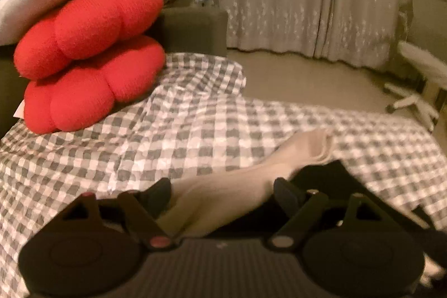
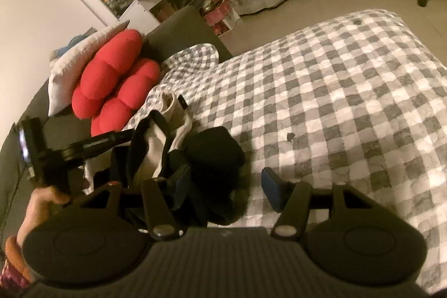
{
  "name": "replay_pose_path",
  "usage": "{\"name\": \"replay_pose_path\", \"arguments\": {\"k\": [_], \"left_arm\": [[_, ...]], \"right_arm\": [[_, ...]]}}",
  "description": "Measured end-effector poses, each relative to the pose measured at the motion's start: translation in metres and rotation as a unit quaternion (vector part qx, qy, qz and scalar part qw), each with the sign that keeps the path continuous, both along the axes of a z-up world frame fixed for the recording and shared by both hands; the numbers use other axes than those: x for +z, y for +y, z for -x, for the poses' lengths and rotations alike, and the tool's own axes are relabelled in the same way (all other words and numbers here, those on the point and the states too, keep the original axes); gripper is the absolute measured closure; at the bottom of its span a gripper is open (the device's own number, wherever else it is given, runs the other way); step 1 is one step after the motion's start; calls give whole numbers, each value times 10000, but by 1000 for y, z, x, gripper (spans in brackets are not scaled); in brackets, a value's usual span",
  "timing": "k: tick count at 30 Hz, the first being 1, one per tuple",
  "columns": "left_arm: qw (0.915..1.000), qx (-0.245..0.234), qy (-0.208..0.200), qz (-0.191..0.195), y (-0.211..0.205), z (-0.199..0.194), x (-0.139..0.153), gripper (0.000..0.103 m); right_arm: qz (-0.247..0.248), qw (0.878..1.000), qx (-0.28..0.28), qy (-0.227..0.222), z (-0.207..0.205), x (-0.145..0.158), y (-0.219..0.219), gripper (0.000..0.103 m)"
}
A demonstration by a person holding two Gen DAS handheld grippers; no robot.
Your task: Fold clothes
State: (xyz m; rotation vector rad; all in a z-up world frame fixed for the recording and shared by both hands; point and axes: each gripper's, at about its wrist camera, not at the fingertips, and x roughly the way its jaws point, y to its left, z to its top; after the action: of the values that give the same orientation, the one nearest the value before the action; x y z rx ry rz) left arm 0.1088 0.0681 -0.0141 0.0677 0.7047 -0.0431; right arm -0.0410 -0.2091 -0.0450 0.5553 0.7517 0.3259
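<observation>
On the checked bedspread (image 1: 195,124), the cream garment (image 1: 223,200) is lying between your released left gripper (image 1: 223,194), stretching toward one o'clock, while your right gripper (image 2: 223,186) is hovering unclenched beside the black clothes (image 2: 215,155).

cream garment (image 1: 223,194) — crumpled, on checked bedspread (image 1: 173,130) | black garment (image 2: 215,155) — bunched beside it
</observation>
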Motion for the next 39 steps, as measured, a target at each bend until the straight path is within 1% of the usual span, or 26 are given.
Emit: {"name": "replay_pose_path", "arguments": {"k": [3, 4, 5, 6, 7, 8, 9, 10, 11, 14, 16, 18, 22, 28, 34, 39], "left_arm": [[9997, -75, 68, -227, -4, -7, -17, 26], [9996, -83, 92, -258, -5, -9, -22, 30], [9996, -89, 101, -238, -5, -10, -27, 37], [9998, -78, 77, -156, -3, -10, -29, 42], [10000, -53, 32, -69, -2, -8, -29, 51], [10000, -27, -12, 19, 0, -7, -30, 65], [10000, 23, -62, 44, 1, -5, -29, 73], [9999, 83, -112, 16, 1, -3, -28, 80], [9998, 144, -163, 17, 2, -1, -27, 84], [9986, 388, -351, 92, 7, 7, -17, 87], [9972, 543, -449, 230, 14, 12, -10, 88], [9958, 663, -558, 287, 17, 20, -2, 88], [9928, 736, -923, 210, 20, 41, 16, 89], [9902, 621, -1238, 187, 25, 73, 44, 89], [9873, 626, -1436, 267, 34, 99, 63, 89], [9863, 656, -1481, 307, 39, 103, 70, 89]], "right_arm": [[8, 9997, 194, 166, -7, -6, 8, 43], [6, 9993, 264, 251, -10, -9, 13, 43], [4, 9989, 330, 329, -13, -13, 18, 43], [-2, 9985, 377, 388, -16, -16, 21, 47], [-16, 9981, 424, 445, -19, -19, 26, 51], [-46, 9977, 459, 490, -21, -22, 29, 65], [-90, 9975, 466, 517, -23, -24, 32, 79], [-144, 9976, 438, 517, -25, -24, 34, 82], [-191, 9981, 365, 450, -25, -23, 34, 85], [-302, 9995, 99, 75, -19, -10, 27, 90], [-391, 9991, -59, -172, -14, 0, 21, 91], [-489, 9981, -233, -303, -9, 7, 12, 92], [-611, 9940, -699, -573, 3, 22, -8, 92], [-568, 9820, -1512, -984, 22, 41, -36, 92], [-315, 9697, -2097, -1210, 31, 50, -47, 92], [-317, 9697, -2150, -1117, 22, 46, -43, 92]]}}
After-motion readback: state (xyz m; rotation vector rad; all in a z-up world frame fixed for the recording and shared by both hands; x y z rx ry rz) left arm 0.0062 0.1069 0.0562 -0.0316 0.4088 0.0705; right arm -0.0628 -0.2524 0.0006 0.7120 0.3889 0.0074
